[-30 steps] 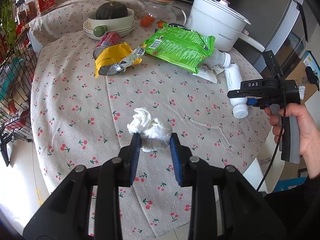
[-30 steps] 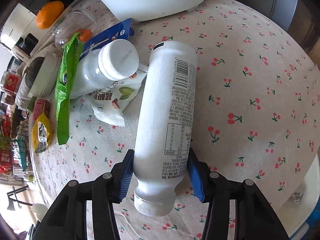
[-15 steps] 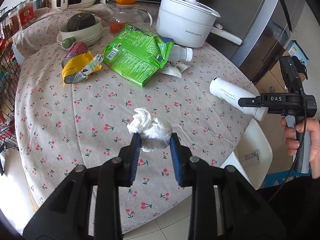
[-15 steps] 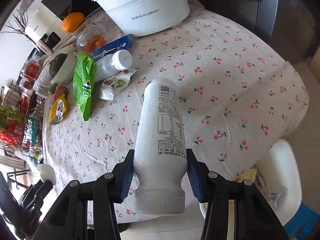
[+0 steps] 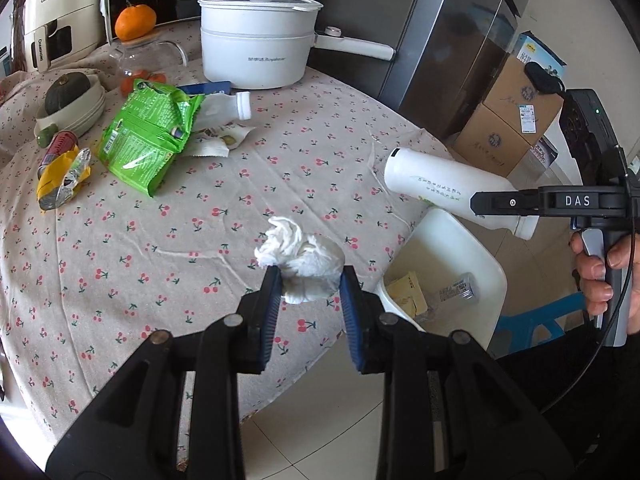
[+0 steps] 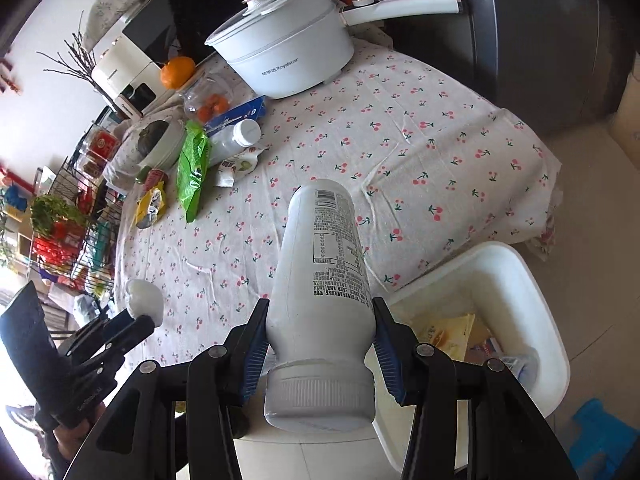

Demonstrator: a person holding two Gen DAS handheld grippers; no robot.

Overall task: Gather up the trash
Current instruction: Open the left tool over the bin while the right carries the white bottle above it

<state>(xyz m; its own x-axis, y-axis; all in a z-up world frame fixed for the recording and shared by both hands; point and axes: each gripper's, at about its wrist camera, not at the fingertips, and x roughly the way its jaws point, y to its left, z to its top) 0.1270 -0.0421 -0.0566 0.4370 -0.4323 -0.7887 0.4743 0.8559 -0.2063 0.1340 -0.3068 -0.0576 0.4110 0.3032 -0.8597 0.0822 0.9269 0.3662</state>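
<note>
We squeeze a crumpled tissue [image 5: 300, 264] in our left gripper [image 5: 308, 304] and a white bottle [image 6: 320, 280] in our right gripper [image 6: 320, 354], both held above the white bin [image 6: 532, 292] beside the table [image 6: 420, 128] so they can drop in.

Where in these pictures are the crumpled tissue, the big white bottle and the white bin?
crumpled tissue [image 5: 300, 258]: left wrist view, middle of the wad.
big white bottle [image 6: 324, 280]: right wrist view, printed label on its body.
white bin [image 6: 532, 280]: right wrist view, far rim.
</note>
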